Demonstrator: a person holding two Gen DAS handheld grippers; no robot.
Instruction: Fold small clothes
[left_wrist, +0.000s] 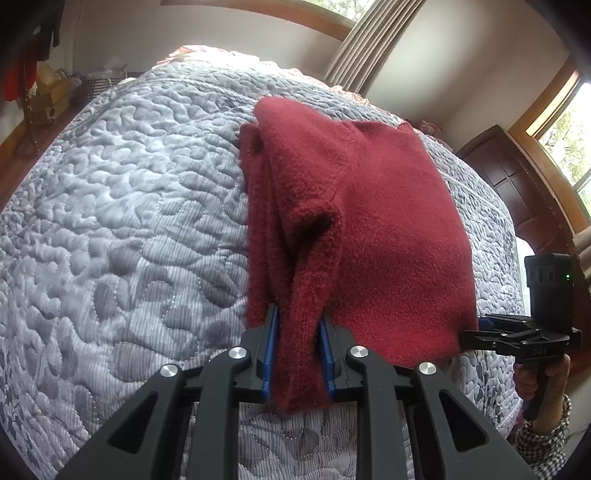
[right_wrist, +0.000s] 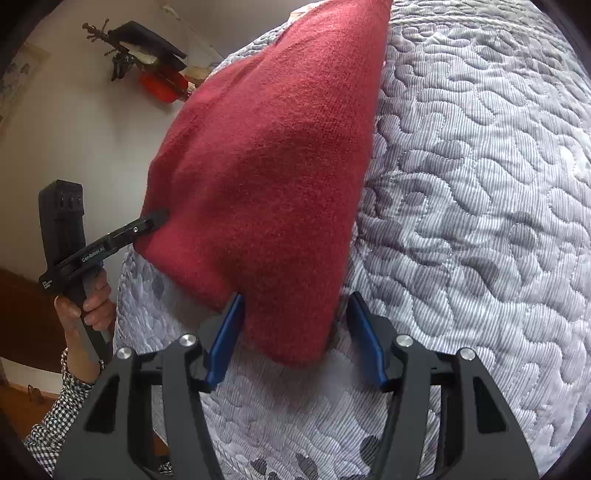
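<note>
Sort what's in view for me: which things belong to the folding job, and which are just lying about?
In the job:
- red sweater
- left gripper, clamped on a sweater corner
- right gripper, fingers around the other corner, gap on one side
- quilt it lies on

Lying about:
- curtain
- dark cabinet
- clutter beside the bed

Fuzzy red knit (left_wrist: 369, 229) on matt stitched quilt (left_wrist: 129, 221)

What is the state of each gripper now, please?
Left gripper: shut on a corner of the red sweater.
Right gripper: open, its fingers on either side of the sweater's other corner.
</note>
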